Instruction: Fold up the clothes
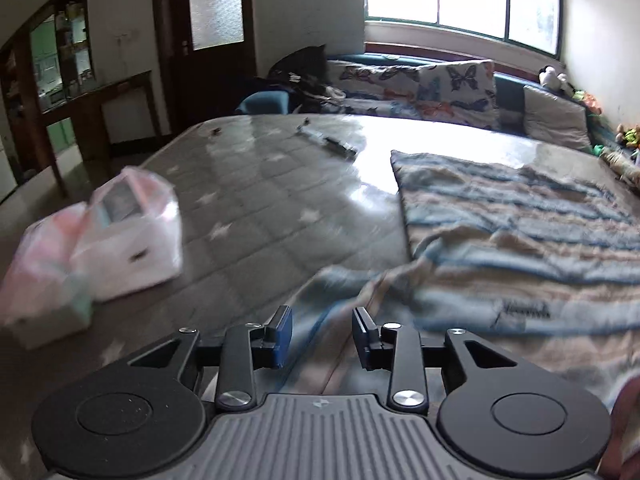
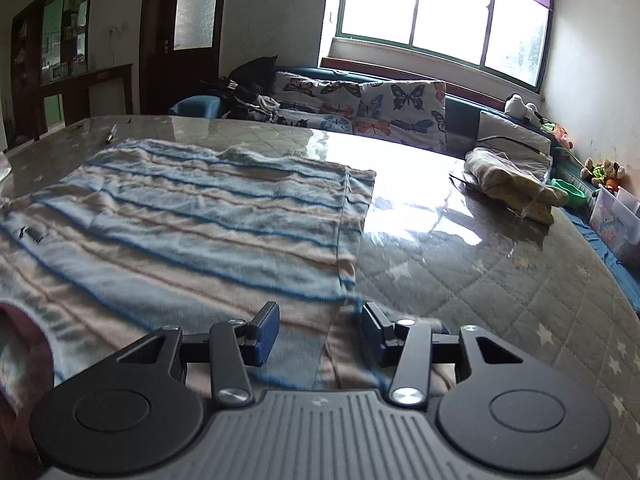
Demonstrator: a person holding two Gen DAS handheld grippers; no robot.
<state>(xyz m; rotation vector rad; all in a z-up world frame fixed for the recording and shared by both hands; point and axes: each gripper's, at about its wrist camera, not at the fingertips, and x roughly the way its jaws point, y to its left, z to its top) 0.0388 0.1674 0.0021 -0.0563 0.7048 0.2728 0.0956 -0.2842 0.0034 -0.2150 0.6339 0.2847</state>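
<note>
Left tool (image 1: 322,334) apart | right tool (image 2: 320,330) apart over striped garment (image 2: 200,220) edge | mattress (image 2: 480,280) bare rightward

My right gripper (image 2: 318,330) hangs low over the near edge of the striped garment (image 2: 192,224), its two blue-padded fingers (image 2: 267,334) spread apart with cloth showing between them and nothing pinched. The garment lies spread flat on the quilted mattress (image 2: 500,292), pale blue and beige bands running across it, a small dark logo near its left side. Its right hem ends just ahead of my right finger. Farther off on the mattress sits a yellowish bundle in clear plastic (image 2: 512,184), well apart from the garment. Butterfly-print pillows (image 2: 400,116) line the far side beneath the bright window (image 2: 440,12).
</note>
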